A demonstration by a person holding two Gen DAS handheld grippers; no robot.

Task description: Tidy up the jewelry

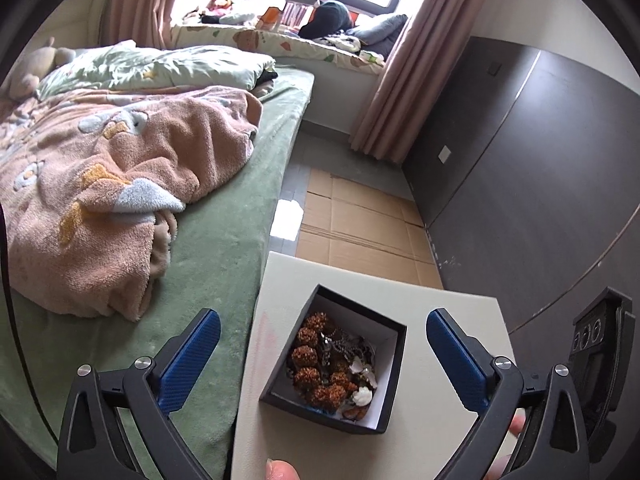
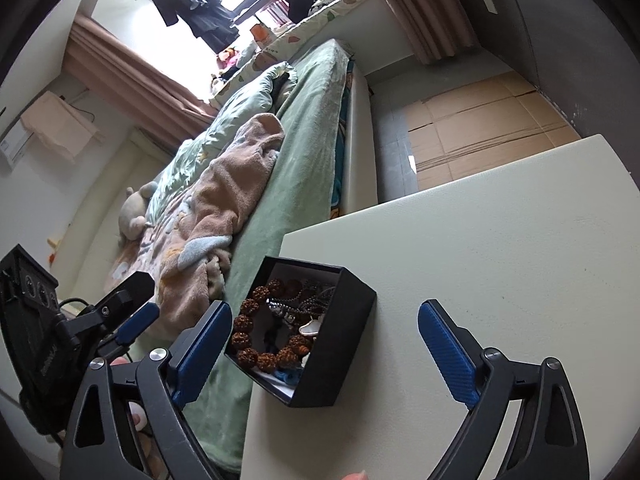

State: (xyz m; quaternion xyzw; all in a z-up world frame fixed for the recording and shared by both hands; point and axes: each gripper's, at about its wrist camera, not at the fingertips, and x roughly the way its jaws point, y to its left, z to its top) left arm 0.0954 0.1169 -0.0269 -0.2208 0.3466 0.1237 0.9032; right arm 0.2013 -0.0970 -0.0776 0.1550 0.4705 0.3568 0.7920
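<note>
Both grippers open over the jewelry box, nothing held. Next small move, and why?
Probably lower the left gripper toward the black box and pick at the brown bead bracelet. Its jaws stand wide and empty, the box sits between them on the white table, and the jewelry lies tangled.

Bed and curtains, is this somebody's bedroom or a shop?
Most likely a home bedroom. There is an unmade bed with a fluffy blanket, a soft toy by the pillows, and pink curtains at the window.
</note>
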